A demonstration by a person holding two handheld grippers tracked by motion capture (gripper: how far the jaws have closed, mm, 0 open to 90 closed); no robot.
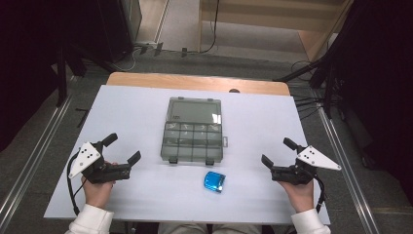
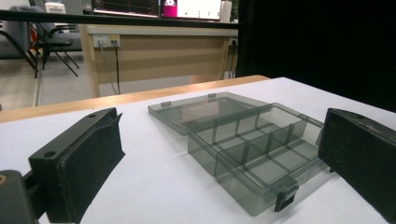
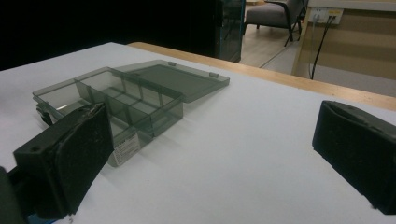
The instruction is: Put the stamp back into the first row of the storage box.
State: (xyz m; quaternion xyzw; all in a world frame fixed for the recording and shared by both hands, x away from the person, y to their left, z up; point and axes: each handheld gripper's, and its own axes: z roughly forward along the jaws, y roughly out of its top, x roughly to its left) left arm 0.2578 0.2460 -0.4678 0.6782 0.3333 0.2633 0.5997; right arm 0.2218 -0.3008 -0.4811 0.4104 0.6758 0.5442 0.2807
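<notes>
The left gripper (image 1: 122, 148) has its jaws spread wide with nothing between them, and the same holds for the right gripper (image 1: 276, 152) — both gaps show bare table. Each gripper sits low over the white table top (image 1: 136, 117), held by a hand (image 1: 97, 191) at the near edge, one at either side and well apart from each other.

Between them, at the middle of the table, lies the smoky grey organiser box (image 1: 192, 141), open, its lid (image 1: 194, 110) folded flat on the far side. The compartments (image 2: 252, 149) look empty in the left gripper view, and the right gripper view shows the box (image 3: 109, 105) from its other end, lid (image 3: 187, 80) flat on the surface.

Just in front of the box, nearer the person, rests a small blue object (image 1: 214, 181) — apart from both grippers, touching neither the box nor a jaw.
</notes>
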